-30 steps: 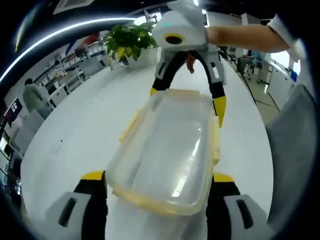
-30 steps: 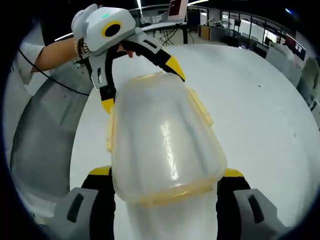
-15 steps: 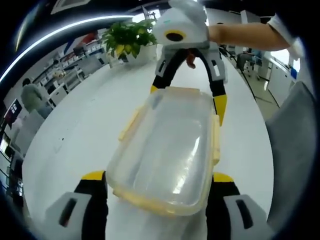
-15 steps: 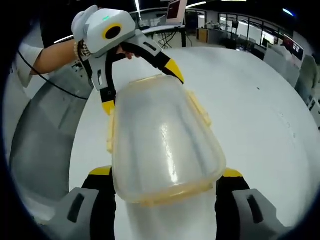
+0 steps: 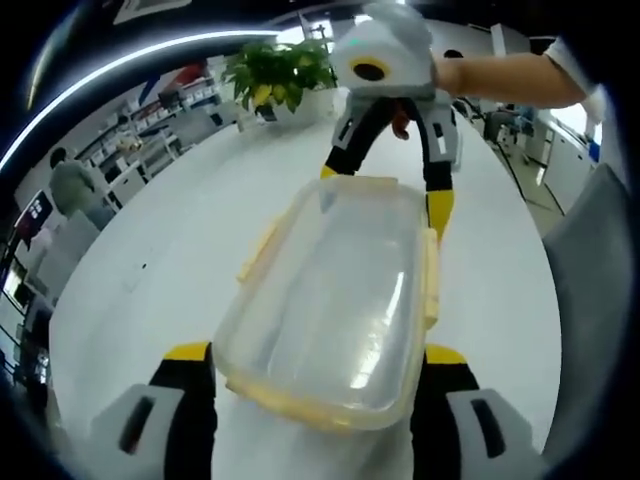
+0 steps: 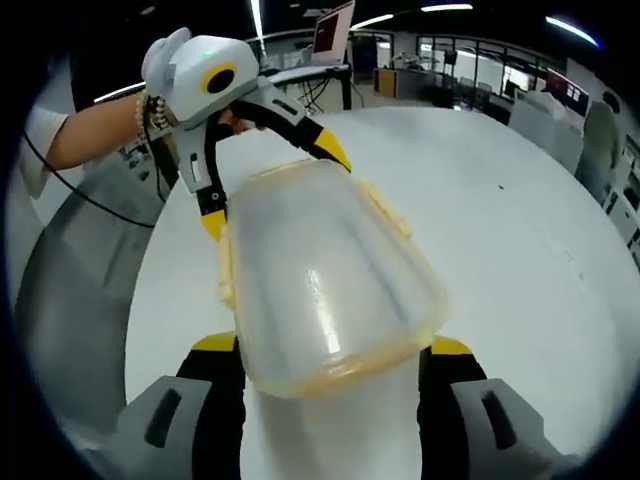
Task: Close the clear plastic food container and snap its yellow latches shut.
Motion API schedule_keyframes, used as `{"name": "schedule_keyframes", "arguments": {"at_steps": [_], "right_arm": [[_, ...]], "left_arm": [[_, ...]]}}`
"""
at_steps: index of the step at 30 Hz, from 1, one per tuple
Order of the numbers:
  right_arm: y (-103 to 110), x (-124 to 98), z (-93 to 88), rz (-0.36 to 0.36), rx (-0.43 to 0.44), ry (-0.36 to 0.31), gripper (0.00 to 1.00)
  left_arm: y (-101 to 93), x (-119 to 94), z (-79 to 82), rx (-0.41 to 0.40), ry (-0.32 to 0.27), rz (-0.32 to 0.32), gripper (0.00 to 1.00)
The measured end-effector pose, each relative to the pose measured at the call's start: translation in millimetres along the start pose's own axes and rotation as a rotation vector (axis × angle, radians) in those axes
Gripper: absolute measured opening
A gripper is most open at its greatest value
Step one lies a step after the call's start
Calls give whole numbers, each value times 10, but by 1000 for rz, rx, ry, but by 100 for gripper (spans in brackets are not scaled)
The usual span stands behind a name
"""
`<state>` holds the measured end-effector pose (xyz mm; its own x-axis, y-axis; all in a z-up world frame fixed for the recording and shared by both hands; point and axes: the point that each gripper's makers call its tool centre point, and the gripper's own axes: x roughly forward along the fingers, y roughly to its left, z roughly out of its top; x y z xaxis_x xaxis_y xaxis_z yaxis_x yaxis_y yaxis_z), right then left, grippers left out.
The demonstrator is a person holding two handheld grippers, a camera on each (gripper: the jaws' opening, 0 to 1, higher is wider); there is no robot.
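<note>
The clear plastic container (image 5: 340,300) with its lid on hangs above the white table (image 5: 170,250), held end to end. My left gripper (image 5: 315,352) is shut on its near end, one jaw on each side. The right gripper (image 5: 385,195) clamps the far end. In the right gripper view the container (image 6: 320,280) tilts slightly, my right gripper (image 6: 333,345) grips the near end and the left gripper (image 6: 272,190) the far one. Yellow latches (image 5: 259,250) (image 6: 385,208) run along the long sides; whether they are snapped down I cannot tell.
A potted plant (image 5: 280,75) stands at the table's far end. A grey chair (image 5: 590,260) (image 6: 80,280) sits beside the table. A person's arm (image 5: 500,75) (image 6: 90,125) holds each far gripper. A laptop (image 6: 333,25) rests on a desk behind.
Both grippers keep their hold on the container. The views have swung a little and the container now sits more tilted in the right gripper view.
</note>
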<state>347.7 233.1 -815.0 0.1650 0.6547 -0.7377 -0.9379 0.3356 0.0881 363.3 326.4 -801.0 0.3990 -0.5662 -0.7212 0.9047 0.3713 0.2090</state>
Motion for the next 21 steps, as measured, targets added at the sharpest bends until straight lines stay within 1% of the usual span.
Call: {"name": "schedule_keyframes", "arguments": {"at_steps": [8,15,21], "right_arm": [[-110,95,126,-10,7,-13,68],[-305,167,258,-20,9,-25,68],[-462,204,329,-23,3,-27,68]], "left_arm": [[197,28,-45,14,14,-10,78],[419,79,-68,24,27,-13,78],[611,145,-55,27,20,-13,78]]}}
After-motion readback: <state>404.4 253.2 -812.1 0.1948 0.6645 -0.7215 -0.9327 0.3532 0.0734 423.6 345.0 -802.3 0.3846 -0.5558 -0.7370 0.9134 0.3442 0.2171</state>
